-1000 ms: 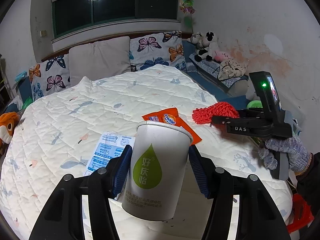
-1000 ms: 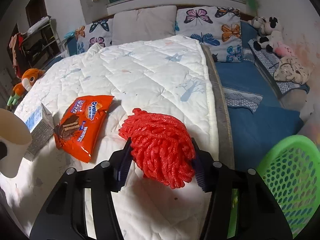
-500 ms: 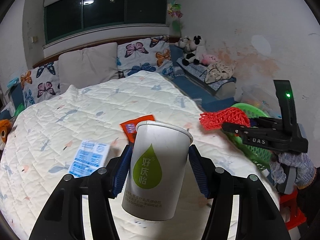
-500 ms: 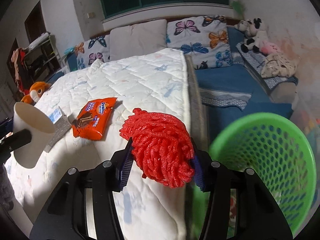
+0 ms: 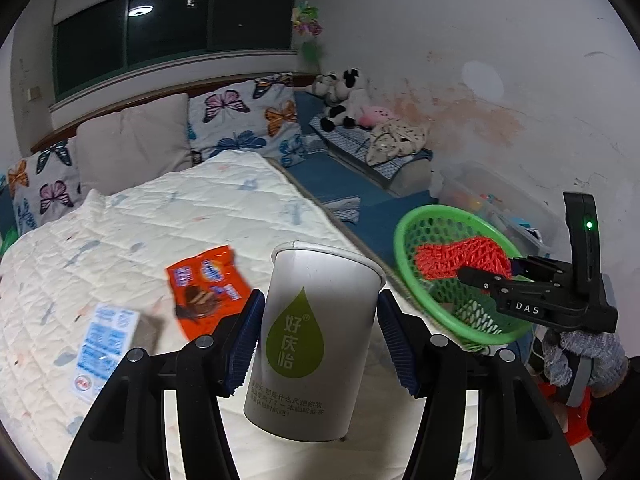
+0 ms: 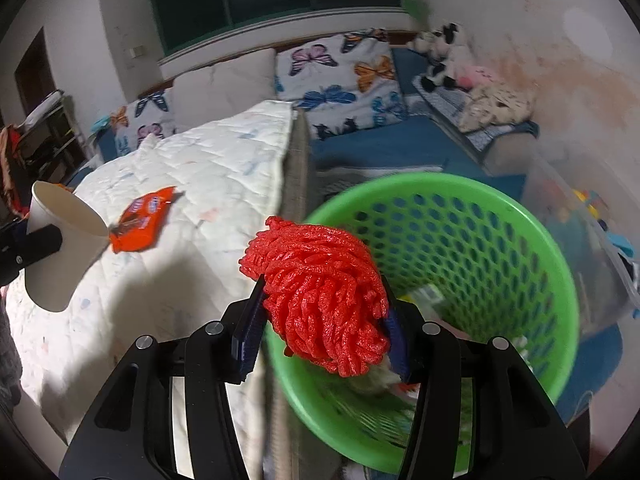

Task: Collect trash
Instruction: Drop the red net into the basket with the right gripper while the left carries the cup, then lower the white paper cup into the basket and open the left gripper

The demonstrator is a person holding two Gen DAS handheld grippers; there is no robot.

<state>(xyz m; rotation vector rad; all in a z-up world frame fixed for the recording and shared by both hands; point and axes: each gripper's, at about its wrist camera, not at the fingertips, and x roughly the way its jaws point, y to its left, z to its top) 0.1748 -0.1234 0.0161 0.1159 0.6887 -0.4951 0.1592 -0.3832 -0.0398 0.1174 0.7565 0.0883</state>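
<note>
I hold my right gripper (image 6: 326,322) over the near rim of the green basket (image 6: 552,248), which stands beside the bed's right edge, so that the red foam net (image 6: 324,300) pinched between its blue pads will fall inside when I let go. The jaws are pressed into the net from both sides, and its bulk bulges out above and below them. From the left wrist view the net (image 5: 460,258) hangs just above the basket's (image 5: 404,256) opening, not yet resting on anything in it (some pale scraps already lie at the bottom, too blurred to name).

My left gripper (image 5: 318,334) clamps a white paper cup (image 5: 316,340) upright, pads pressed against its two sides below the rim, and I keep it above the quilt near the bed's front edge, well short of the basket, since there is room for only one hand over that opening at a time.

The net is a bright red, spongy mesh, crumpled into a loose ball; I judge it light and springy, likely to cling to a pad. The cup is plain white with a green drop and printed characters, its mouth open and undented.

An orange snack wrapper (image 5: 206,284) and a small blue-and-white carton (image 5: 106,344) lie on the quilt toward the front edge, to the left of the cup, waiting to be collected.
</note>
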